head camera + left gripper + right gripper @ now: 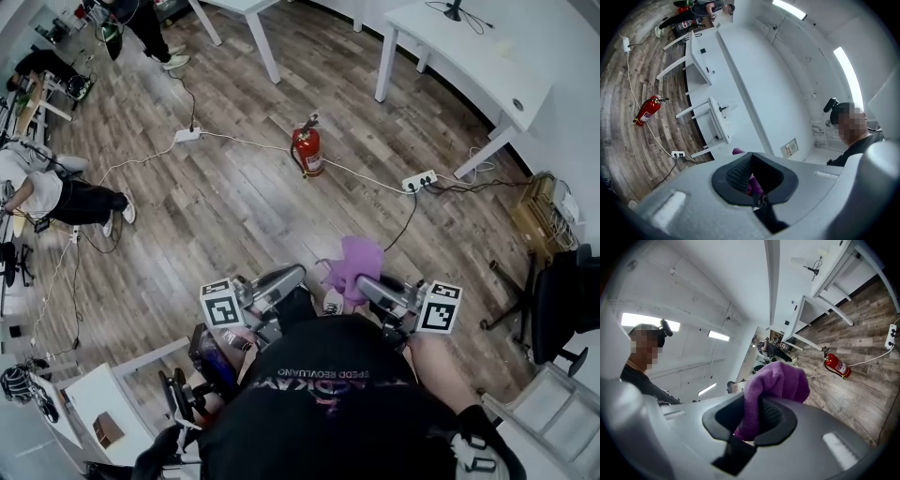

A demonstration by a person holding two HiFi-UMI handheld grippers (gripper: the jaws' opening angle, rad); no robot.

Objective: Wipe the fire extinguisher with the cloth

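A red fire extinguisher (307, 150) stands upright on the wooden floor, well ahead of both grippers and apart from them. It also shows in the left gripper view (648, 110) and the right gripper view (836, 365). My right gripper (361, 283) (757, 416) is shut on a purple cloth (354, 261) (776, 383), which bunches up over its jaws. My left gripper (296, 277) (752, 180) is held beside it, shut, with nothing of its own in the jaws. A bit of the purple cloth (737, 151) shows just past it.
White cables run across the floor to power strips (418, 179) (187, 135) either side of the extinguisher. White tables (473, 61) stand at the back. A black office chair (562, 300) and a wooden crate (542, 217) are at right. People (56, 192) sit at left.
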